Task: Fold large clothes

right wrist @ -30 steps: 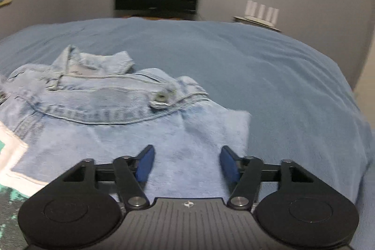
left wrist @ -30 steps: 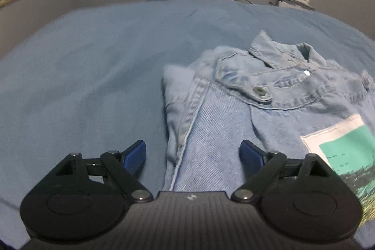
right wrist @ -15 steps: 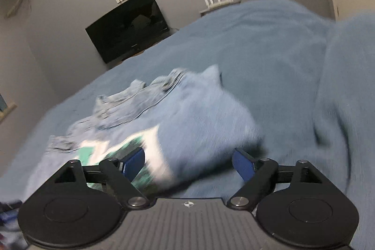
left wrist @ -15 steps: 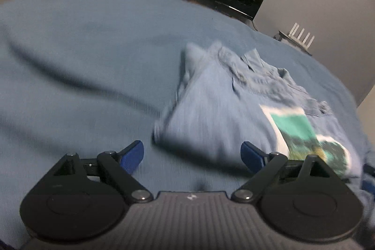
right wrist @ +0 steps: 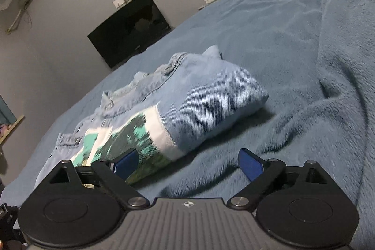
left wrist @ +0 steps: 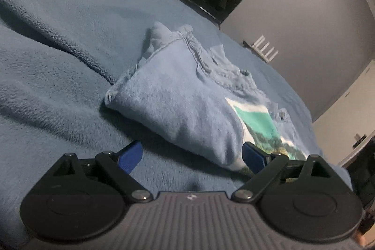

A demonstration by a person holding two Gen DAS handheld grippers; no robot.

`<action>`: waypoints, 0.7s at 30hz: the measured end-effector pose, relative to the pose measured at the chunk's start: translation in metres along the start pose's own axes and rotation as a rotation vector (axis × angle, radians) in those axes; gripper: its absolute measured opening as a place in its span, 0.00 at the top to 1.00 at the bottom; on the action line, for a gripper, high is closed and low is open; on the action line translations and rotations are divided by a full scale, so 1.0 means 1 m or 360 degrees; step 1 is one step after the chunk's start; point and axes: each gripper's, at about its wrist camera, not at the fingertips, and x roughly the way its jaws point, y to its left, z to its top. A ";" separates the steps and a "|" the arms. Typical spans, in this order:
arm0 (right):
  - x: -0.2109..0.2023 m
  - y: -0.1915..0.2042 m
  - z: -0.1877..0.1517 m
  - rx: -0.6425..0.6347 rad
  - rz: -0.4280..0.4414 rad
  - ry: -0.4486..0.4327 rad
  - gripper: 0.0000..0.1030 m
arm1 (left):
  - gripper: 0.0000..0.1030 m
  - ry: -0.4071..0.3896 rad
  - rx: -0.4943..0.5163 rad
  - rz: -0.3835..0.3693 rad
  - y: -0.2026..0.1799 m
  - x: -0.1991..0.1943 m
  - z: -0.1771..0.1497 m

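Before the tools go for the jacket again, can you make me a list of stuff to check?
1. Left tool open and holding nothing: ok.
2. Right tool open and holding nothing: ok.
3. Denim jacket lying folded on the blue blanket, not hanging: ok.
4. Folded side edges tucked in on both sides: ok, both corners look rounded and closed.
5. Bottom half of the jacket near the printed patch folded up: cannot tell, the tools hide it.
6. Blanket flat beside the jacket: not ok, big ridges on both sides.
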 end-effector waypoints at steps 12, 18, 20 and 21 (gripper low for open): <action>0.057 -0.023 0.024 0.0352 0.0149 -0.0045 0.01 | 0.07 -0.0102 -0.0226 -0.0071 0.017 0.033 0.018; 0.080 -0.028 0.032 0.0427 0.0091 -0.0063 0.10 | 0.47 -0.0121 -0.0141 0.0033 0.008 0.049 0.025; 0.081 -0.018 0.033 0.0362 -0.0007 -0.0063 0.26 | 0.58 -0.0128 -0.0061 0.0061 0.002 0.050 0.025; 0.080 -0.011 0.033 0.0292 -0.0053 -0.0071 0.40 | 0.65 -0.0135 -0.0008 0.0084 -0.004 0.049 0.026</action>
